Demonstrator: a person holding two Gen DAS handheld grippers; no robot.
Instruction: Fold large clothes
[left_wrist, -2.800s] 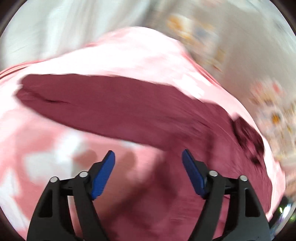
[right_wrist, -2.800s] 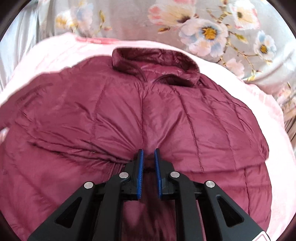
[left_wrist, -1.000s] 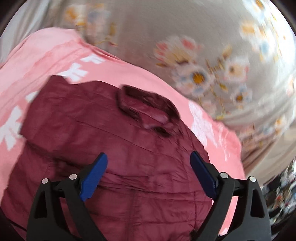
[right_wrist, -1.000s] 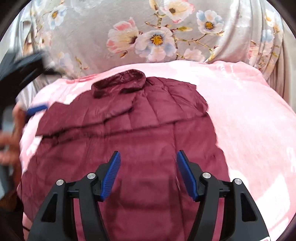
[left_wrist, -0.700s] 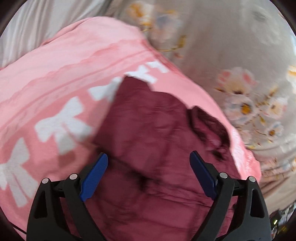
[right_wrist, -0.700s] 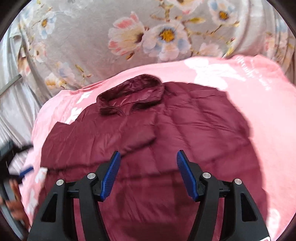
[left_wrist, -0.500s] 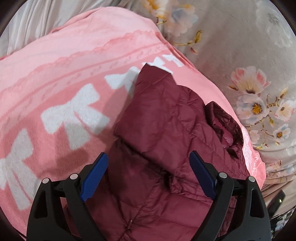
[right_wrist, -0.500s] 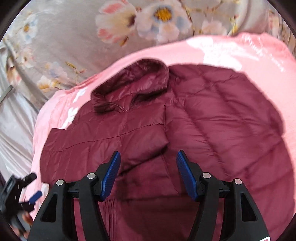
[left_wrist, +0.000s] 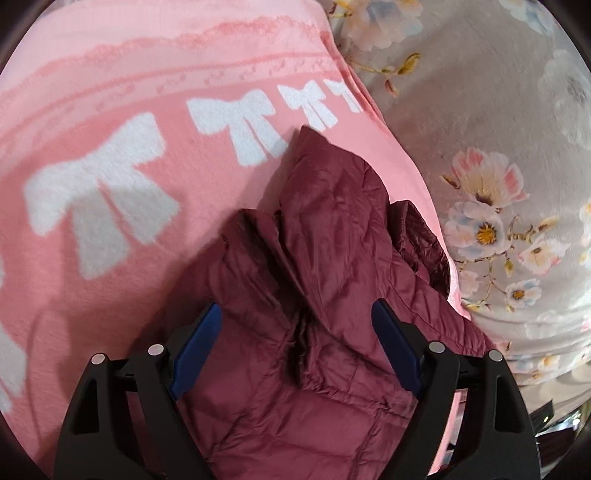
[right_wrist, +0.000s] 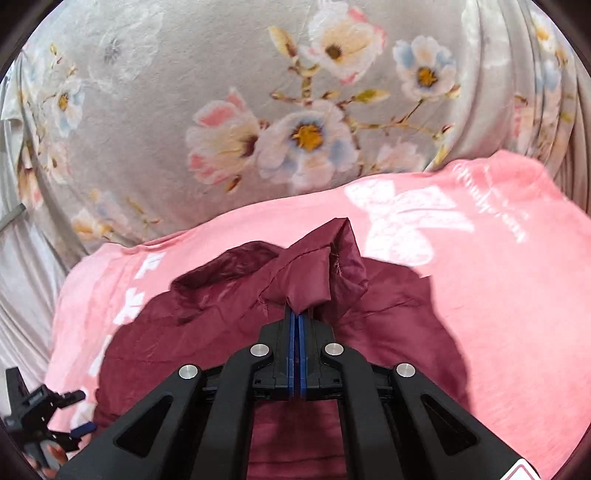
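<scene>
My right gripper (right_wrist: 296, 314) pinched tight on a raised fold of the maroon puffer jacket (right_wrist: 388, 314), my left gripper (left_wrist: 295, 332) spread wide just above its folded sleeve (left_wrist: 332, 221), pink bow blanket (left_wrist: 110, 110) beneath

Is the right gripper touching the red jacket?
Touching. The right wrist view shows the right gripper shut on a bunched fold of the maroon jacket, the fabric pinched between its blue pads and lifted above the pink blanket.
</scene>
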